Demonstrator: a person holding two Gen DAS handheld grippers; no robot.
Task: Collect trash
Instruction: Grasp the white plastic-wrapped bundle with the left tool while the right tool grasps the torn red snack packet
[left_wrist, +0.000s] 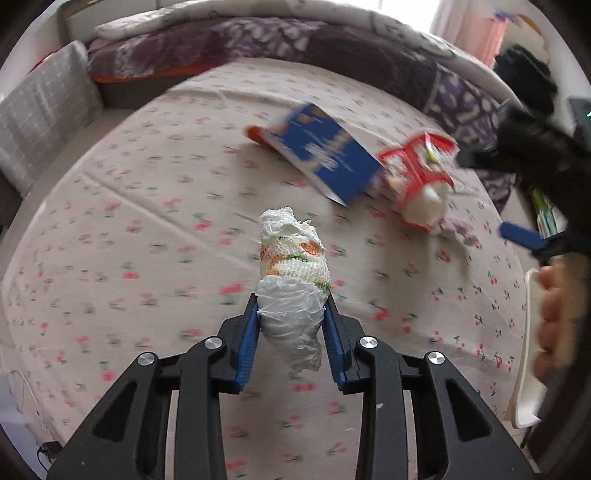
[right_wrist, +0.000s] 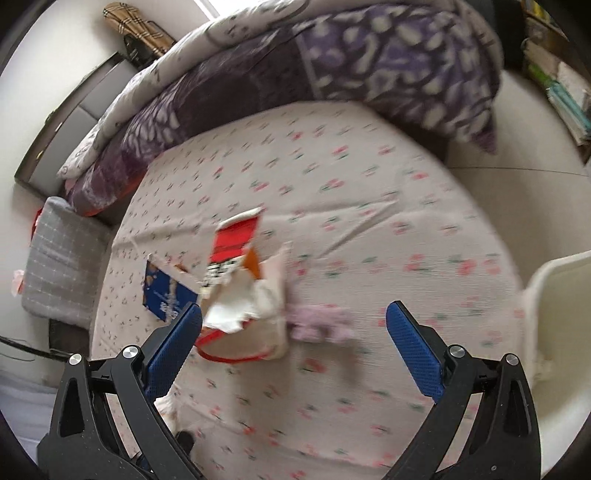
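While left claw (left_wrist: 291, 314) grips one paper wad (left_wrist: 291, 280), right claw (right_wrist: 295, 328) gapes, two wrappers (left_wrist: 325, 162)

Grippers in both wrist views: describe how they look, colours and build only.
Both match. The left gripper and the right gripper have black plastic linkage arms with triangular cut-outs, joined by round silver pivot bolts. Each finger carries a flat blue pad with a fine dotted grip texture. No cables or markings show.

A crumpled white tissue wad (left_wrist: 291, 280) with orange and green print sits upright, pinched. On the bedsheet lie a blue packet (left_wrist: 325, 158), a torn red-and-white wrapper (left_wrist: 417, 173) and, seemingly, a lilac scrap (right_wrist: 319, 323).
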